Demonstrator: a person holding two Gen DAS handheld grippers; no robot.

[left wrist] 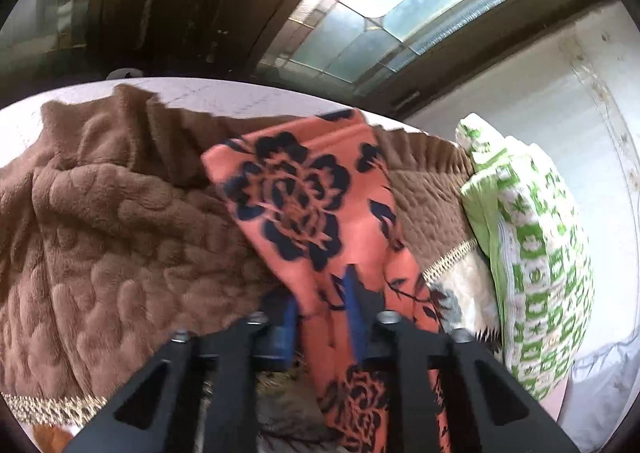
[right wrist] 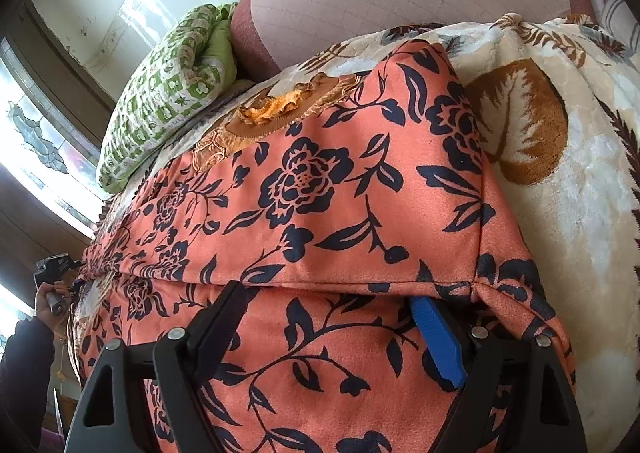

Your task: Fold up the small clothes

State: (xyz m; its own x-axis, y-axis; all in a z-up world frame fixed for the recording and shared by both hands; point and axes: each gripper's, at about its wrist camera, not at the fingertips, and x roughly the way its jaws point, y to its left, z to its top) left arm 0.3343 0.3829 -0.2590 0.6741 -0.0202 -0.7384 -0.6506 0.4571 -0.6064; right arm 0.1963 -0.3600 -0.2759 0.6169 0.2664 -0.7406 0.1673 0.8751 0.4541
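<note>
So the left gripper (left wrist: pixel 320 317) is clamped on a bunched strip of the orange cloth (left wrist: pixel 320 221), its blue fingers (left wrist: pixel 285 327) pinched in tight with the fabric squeezed between them. From there the cloth runs up and away over a brown fuzzy blanket (left wrist: pixel 100 213), and a bit of it hangs down below the fingers too. That view is kinda smeared, so I can't make out exactly how much fabric is caught in there.

The right gripper (right wrist: pixel 332 329) is spread wide, fingers apart. The folded edge of the cloth (right wrist: pixel 320 189) lies right across the gap, over the tips of both fingers, and more of it drapes down between them. The blue pad (right wrist: pixel 438 345) on one side isn't pressing on anything as far as I can see.

The cloth itself is salmon-orange with a dark navy rose and vine print, soft looking, doubled over with a seam-like crease along the front. It's lying on a bed on top of a cream blanket with brown leaves (right wrist: pixel 540 141), with a green and white pillow (right wrist: pixel 160 105) behind it near the window (right wrist: pixel 44 141)
</note>
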